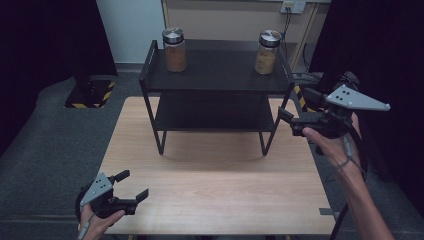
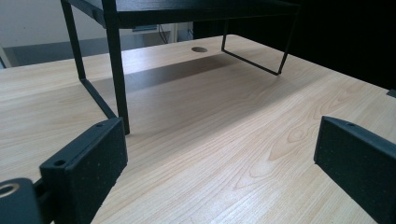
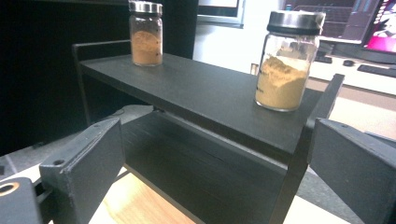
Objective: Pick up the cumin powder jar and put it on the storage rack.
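Right gripper [image 3: 219,172], jaws wide, faces the near jar [image 3: 286,60]; left gripper [image 2: 219,172], jaws wide, faces bare table [image 2: 224,140].

Grey carpet floor [image 1: 45,135], black curtains [image 1: 40,35]

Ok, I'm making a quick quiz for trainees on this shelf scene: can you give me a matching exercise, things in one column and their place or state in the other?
Things:
1. jar of darker powder
2. jar of paler powder
3. left gripper
4. right gripper

Places or states:
A. open, low over the near left corner of the wooden table
B. top of the black shelf rack, at its left end
C. open, raised beside the rack's right end
D. top of the rack, at its right end

Pairs: 1-B, 2-D, 3-A, 4-C
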Available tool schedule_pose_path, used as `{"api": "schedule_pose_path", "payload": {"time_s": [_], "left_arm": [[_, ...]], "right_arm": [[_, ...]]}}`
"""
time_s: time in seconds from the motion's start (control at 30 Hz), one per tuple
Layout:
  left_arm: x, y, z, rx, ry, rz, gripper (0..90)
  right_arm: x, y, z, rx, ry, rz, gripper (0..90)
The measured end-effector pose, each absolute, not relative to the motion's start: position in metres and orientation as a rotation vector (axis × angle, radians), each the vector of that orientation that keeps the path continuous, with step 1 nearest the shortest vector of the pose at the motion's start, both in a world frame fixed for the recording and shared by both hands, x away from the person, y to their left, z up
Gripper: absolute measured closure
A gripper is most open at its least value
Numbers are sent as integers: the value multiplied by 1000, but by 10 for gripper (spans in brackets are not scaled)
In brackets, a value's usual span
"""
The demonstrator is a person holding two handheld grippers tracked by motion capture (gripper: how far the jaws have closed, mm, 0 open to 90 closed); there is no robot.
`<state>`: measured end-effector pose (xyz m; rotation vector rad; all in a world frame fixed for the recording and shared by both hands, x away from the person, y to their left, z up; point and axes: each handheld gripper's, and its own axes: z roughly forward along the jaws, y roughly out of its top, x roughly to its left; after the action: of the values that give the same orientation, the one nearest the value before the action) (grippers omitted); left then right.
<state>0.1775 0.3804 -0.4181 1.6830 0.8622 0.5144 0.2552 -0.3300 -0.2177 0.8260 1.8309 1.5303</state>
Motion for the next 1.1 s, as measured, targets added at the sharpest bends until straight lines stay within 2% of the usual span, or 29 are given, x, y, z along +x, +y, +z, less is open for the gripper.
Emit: {"api": "schedule_pose_path", "payload": {"time_s": [0.33,0.87,1.1], "left_arm": [[175,381,-419,1663,856,534,15],[169,381,-423,1599,849,581,15],[168,382,-424,1588,846,593,15]], "right_arm": [[234,-323,-259,854,1780,1512,42],[215,-318,-346,911,1742,1533,28],[211,-315,-364,908,1748,1499,25]]}}
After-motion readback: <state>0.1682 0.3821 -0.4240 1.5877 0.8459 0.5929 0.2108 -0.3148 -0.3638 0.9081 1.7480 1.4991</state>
